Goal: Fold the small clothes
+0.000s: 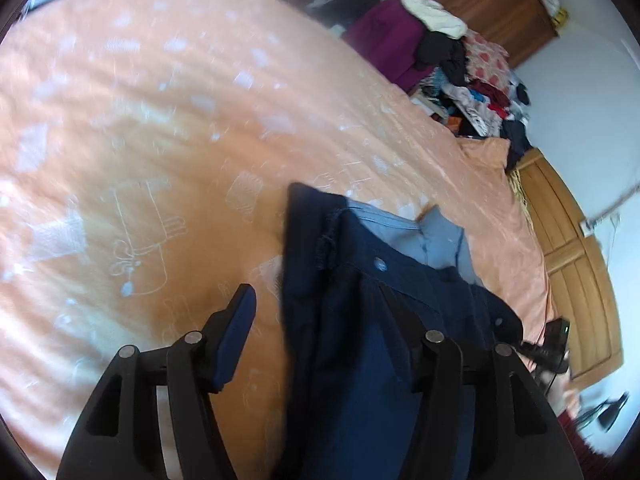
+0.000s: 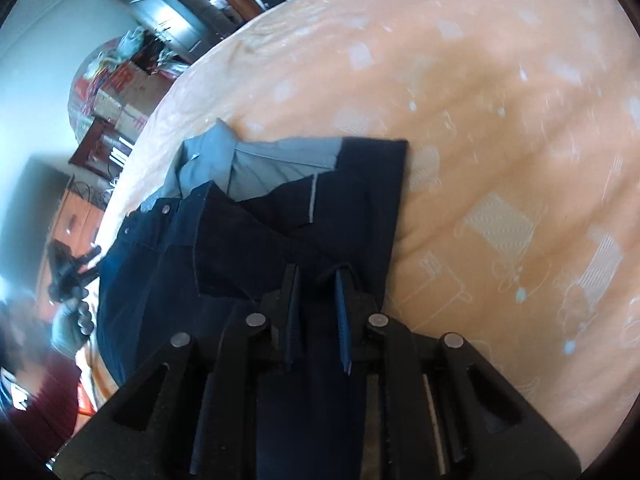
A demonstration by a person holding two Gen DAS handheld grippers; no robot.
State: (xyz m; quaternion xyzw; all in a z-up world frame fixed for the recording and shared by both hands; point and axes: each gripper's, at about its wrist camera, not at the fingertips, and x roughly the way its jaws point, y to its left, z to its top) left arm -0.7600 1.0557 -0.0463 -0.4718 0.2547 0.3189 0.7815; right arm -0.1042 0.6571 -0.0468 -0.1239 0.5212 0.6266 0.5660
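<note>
A small navy garment (image 1: 360,320) with a grey-blue collar and snap buttons lies partly folded on the orange bedspread (image 1: 160,140). My left gripper (image 1: 316,296) is open at the garment's left edge. Its left finger (image 1: 236,320) is over bare bedspread, and the right finger is covered by navy cloth. In the right wrist view the same garment (image 2: 248,216) spreads ahead, collar at the far end. My right gripper (image 2: 318,276) is shut on a fold of the navy cloth near the garment's right edge. A gloved hand (image 2: 70,328) holds the left gripper at the far left.
A pile of mixed clothes (image 1: 460,72) sits past the bed's far corner, beside wooden doors (image 1: 572,260). Boxes and shelves (image 2: 120,92) stand beyond the bed's left edge in the right wrist view. Bare bedspread (image 2: 500,120) stretches to the right of the garment.
</note>
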